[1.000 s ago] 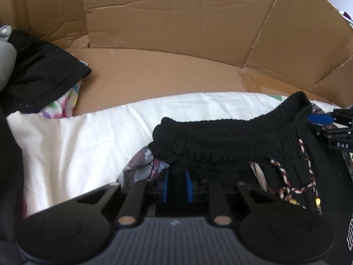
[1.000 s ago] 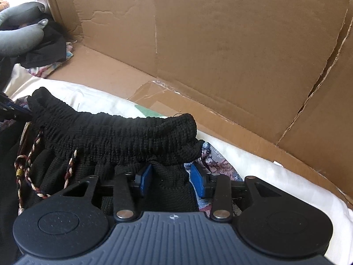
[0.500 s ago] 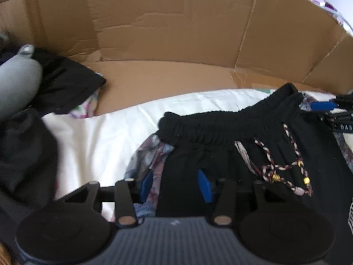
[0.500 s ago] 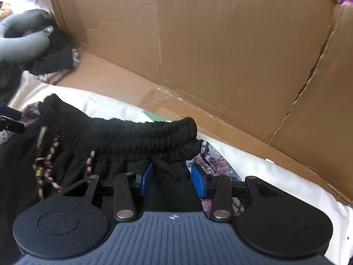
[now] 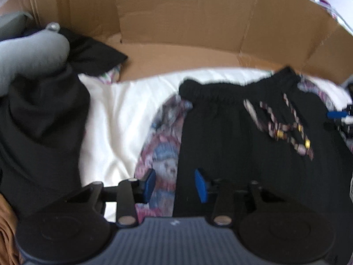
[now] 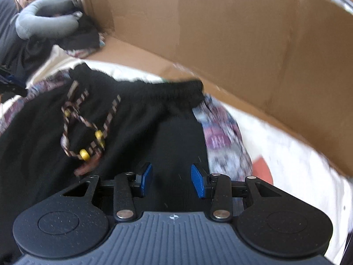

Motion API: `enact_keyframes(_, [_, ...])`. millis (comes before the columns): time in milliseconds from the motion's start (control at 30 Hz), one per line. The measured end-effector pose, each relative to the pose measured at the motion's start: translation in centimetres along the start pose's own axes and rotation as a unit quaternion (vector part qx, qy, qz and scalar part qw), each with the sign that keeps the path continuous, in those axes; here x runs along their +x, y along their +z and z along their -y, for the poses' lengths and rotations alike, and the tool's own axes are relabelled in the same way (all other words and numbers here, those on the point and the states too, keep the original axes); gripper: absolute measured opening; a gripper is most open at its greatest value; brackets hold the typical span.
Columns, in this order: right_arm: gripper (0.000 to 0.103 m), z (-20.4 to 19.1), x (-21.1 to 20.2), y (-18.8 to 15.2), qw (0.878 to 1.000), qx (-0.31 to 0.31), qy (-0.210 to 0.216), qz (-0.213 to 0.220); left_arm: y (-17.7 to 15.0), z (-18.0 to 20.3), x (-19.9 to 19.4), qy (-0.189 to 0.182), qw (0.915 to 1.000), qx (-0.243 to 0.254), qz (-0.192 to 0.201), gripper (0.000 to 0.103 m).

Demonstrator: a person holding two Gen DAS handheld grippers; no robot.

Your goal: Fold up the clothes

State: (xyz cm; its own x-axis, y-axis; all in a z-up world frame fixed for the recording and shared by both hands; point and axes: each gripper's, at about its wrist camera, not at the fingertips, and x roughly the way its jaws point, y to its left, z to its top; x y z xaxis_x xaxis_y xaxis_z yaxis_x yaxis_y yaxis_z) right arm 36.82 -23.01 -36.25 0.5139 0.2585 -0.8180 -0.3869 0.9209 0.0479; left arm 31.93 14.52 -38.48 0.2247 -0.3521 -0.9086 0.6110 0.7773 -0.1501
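**Both grippers open over black shorts**

Motion blur is softening both views, and the shorts' point(image 5: 231, 137) near hem is running out of frame. The left gripper point(image 5: 175, 184) is hanging with fingers apart over the shorts' left edge; the right gripper point(image 6: 169, 180) is likewise spread over the right edge. The shorts are lying flat on a patterned cloth point(image 5: 163, 145) over a white sheet point(image 5: 114, 119), with cardboard point(image 6: 220, 33) behind.

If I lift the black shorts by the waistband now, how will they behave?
The shorts will likely sag: the fabric lies limp and creased. The gathered waistband looks thick enough to pinch well. The beaded drawcord lies loose on top, so it would probably dangle.
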Motion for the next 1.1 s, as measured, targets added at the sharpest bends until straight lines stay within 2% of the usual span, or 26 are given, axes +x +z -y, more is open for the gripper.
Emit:
enact_keyframes(167, [0.046,1.5,0.6,-2.0,1.000,0.018,-0.002,-0.014,-1.9,0.0,1.6,0.020,0.9989,0.032,-0.027,0.040])
enact_keyframes(467, [0.045,3.2,-1.1,-3.2,0.999,0.014,-0.023,-0.022,-3.9,-0.9,0.7,0.032,0.9975,0.046,-0.042,0.036])
enact_keyframes(600, [0.046,4.0,-2.7,-4.0,0.999,0.014,-0.036,-0.018,-4.6,-0.8,-0.6,0.026,0.9985,0.032,-0.036,0.034])
enact_keyframes(800, [0.046,4.2,-3.2,-7.0,0.998,0.014,-0.043,-0.043,-6.4,0.3,-0.6,0.009,0.9989,0.031,-0.036,0.034])
enact_keyframes(1100, [0.046,4.2,-4.8,-9.9,0.997,-0.010,-0.049,-0.058,-9.8,-0.8,-0.4,0.017,0.9986,0.005,-0.050,0.036])
